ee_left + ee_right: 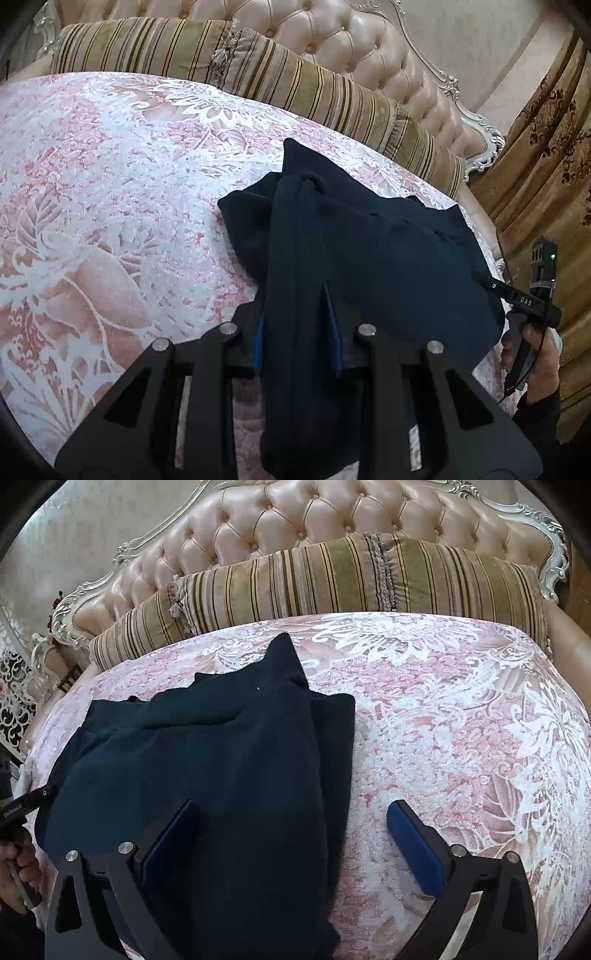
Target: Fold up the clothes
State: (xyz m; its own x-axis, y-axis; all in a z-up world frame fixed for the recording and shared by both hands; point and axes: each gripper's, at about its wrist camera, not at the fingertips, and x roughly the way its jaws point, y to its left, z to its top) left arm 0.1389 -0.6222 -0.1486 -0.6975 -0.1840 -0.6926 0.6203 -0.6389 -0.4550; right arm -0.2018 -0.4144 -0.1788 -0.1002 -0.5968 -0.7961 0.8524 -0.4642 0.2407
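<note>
In the left wrist view, a pink bedspread with a white lace floral pattern [110,206] fills the left and centre of the frame. Along the top runs a long bolster cushion striped in olive, gold and brown [229,62], leaning on a tufted pale-pink leather headboard [351,48]. At lower centre the left gripper [295,332] has its blue-padded fingers [258,343] closed on a raised fold of a dark navy knitted garment [369,251], which spreads across the bed toward the right. At the right edge, a hand [535,354] holds the black handle of the other gripper, in front of a gold patterned curtain [546,147].

In the right wrist view, the navy garment [207,746] lies at left and centre on the bedspread [461,720]. The right gripper [291,816] stands wide open, gripping nothing: its left finger [170,834] rests over the cloth, its right finger over bare bedspread, with the garment's right edge between them.
</note>
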